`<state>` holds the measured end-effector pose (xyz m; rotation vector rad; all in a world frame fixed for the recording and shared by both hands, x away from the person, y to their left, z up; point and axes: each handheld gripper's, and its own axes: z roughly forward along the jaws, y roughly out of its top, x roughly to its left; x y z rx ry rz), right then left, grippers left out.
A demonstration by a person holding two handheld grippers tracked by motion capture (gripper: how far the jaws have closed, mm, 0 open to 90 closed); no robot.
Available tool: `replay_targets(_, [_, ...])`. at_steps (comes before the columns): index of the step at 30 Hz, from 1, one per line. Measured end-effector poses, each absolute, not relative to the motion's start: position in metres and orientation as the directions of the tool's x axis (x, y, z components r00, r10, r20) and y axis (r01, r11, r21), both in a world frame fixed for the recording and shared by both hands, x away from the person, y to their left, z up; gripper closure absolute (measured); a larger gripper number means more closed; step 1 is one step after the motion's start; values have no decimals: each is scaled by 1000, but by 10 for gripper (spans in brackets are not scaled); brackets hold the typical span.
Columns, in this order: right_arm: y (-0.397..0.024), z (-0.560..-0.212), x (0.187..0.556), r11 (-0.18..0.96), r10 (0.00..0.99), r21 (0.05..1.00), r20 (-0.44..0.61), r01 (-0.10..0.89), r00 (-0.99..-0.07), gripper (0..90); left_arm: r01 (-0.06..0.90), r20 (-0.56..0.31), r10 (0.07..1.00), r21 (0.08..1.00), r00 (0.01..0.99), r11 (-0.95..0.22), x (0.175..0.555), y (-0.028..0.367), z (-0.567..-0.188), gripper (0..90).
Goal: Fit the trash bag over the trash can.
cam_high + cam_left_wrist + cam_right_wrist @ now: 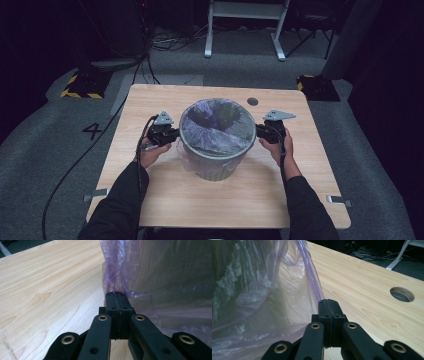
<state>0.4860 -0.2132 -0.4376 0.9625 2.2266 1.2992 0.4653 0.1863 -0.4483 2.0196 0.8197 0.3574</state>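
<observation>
At the centre of the counter [165,200] stands a grey ribbed bin [215,167], lined with a thin purple bag [216,125] whose edge drapes down the bin's outer wall. Left gripper [172,134] sits against the bin's left side, jaws clenched on a fold of the bag [117,293]. Right gripper [261,131] mirrors it on the bin's right side, likewise clamped on the film. Judgement: the symmetric pinch lets both sides of the liner be pulled evenly about the rim.
</observation>
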Motion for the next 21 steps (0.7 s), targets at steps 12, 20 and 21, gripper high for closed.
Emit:
replay_targets(12, [-245, -424, 464, 299, 741, 905, -20, 303, -671, 705, 349, -18, 668, 863, 744, -365, 431, 216, -428, 453])
replay_targets(20, [-259, -409, 436, 317, 665, 920, -44, 228, -746, 465, 317, -43, 597, 877, 801, -362, 398, 217, -422, 230])
replay_targets(21, [-259, -408, 432, 328, 650, 920, -52, 217, -758, 445, 313, -41, 585, 874, 810, -371, 393, 214, -423, 219])
